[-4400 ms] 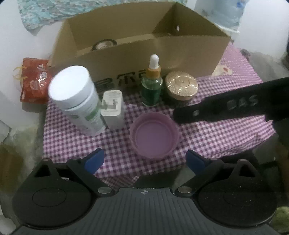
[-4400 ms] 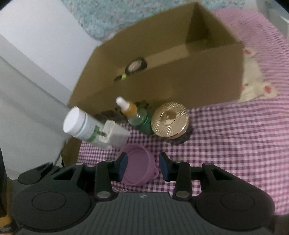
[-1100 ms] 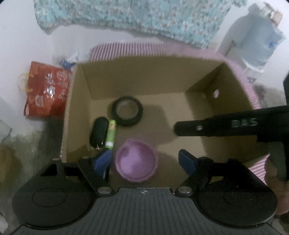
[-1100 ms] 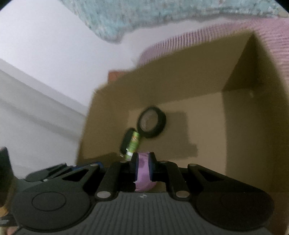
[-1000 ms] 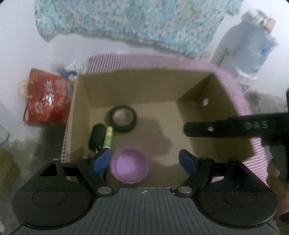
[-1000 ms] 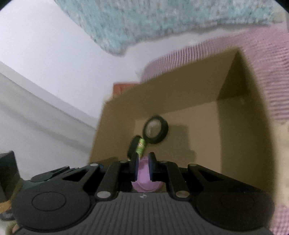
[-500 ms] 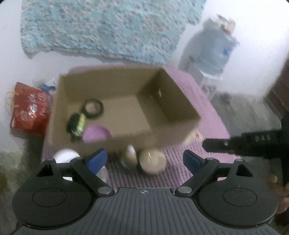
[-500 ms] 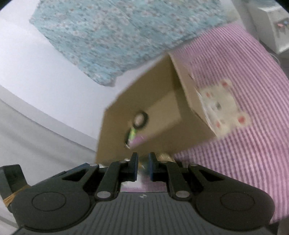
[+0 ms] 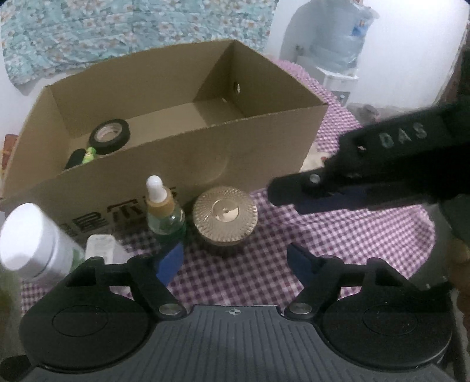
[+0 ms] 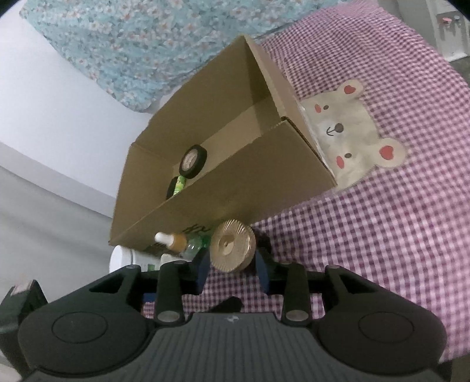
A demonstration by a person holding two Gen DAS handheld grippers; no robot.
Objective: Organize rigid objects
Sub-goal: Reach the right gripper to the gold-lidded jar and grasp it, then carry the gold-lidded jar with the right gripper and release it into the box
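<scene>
A cardboard box (image 9: 182, 152) stands on the purple checked cloth (image 9: 337, 235). In it lie a black tape roll (image 9: 109, 135), a green tube (image 9: 89, 154) and a dark object. In front of it stand a gold-lidded jar (image 9: 224, 216), a green dropper bottle (image 9: 164, 211), a white pill bottle (image 9: 32, 244) and a white plug (image 9: 100, 245). My left gripper (image 9: 235, 260) is open and closing, with nothing between its fingers and the jar just ahead. My right gripper (image 10: 232, 271) is opening. The jar (image 10: 233, 249) lines up between its fingertips, untouched.
The right gripper (image 9: 286, 199) reaches in from the right, just right of the jar. A bear patch (image 10: 349, 138) lies on the cloth beside the box. A patterned blue cloth (image 9: 132, 26) hangs behind, and a water bottle (image 9: 337, 44) stands at the back right.
Both grippers have pulled back out of the box and sunk to the cloth in front of it. The right gripper let go of the purple lid, which is now out of sight.
</scene>
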